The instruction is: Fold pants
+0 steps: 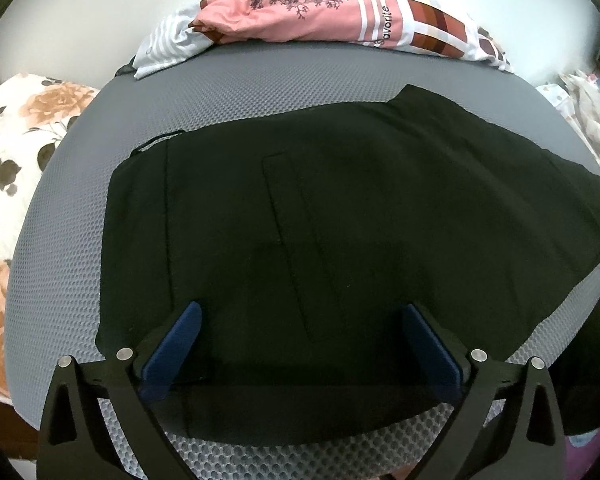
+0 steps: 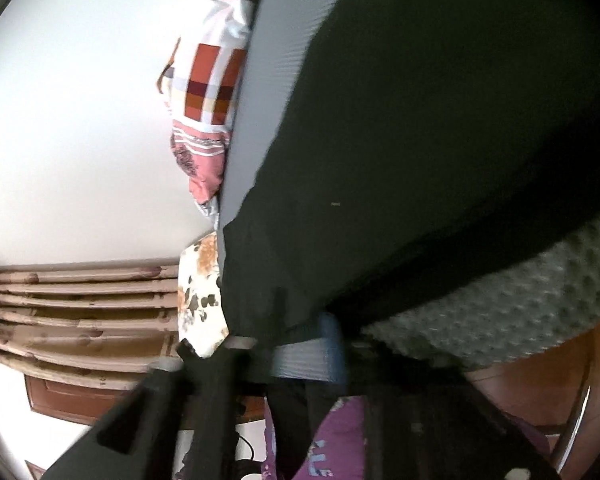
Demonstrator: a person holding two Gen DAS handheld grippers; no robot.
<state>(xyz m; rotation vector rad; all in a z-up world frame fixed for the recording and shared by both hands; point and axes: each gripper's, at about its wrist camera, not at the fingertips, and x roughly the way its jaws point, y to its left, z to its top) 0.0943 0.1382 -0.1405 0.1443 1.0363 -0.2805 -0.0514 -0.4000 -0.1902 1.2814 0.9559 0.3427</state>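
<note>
Black pants (image 1: 320, 216) lie flat on a grey mesh mat (image 1: 60, 240), waistband at the left, legs running off to the right. My left gripper (image 1: 300, 336) hovers open over the near edge of the pants, blue pads (image 1: 172, 348) wide apart, nothing between them. In the right wrist view the camera is rolled sideways; the pants (image 2: 420, 120) fill the frame. My right gripper (image 2: 296, 344) appears shut on the pants fabric, a blue pad (image 2: 334, 344) pressed against the cloth, the view blurred.
A pile of pink, striped and checked clothes (image 1: 320, 8) lies at the mat's far edge against a white wall. A floral cushion (image 1: 16, 152) sits left of the mat. Patterned cloth (image 1: 592, 120) lies at the right. Wooden furniture (image 2: 80, 300) shows in the right wrist view.
</note>
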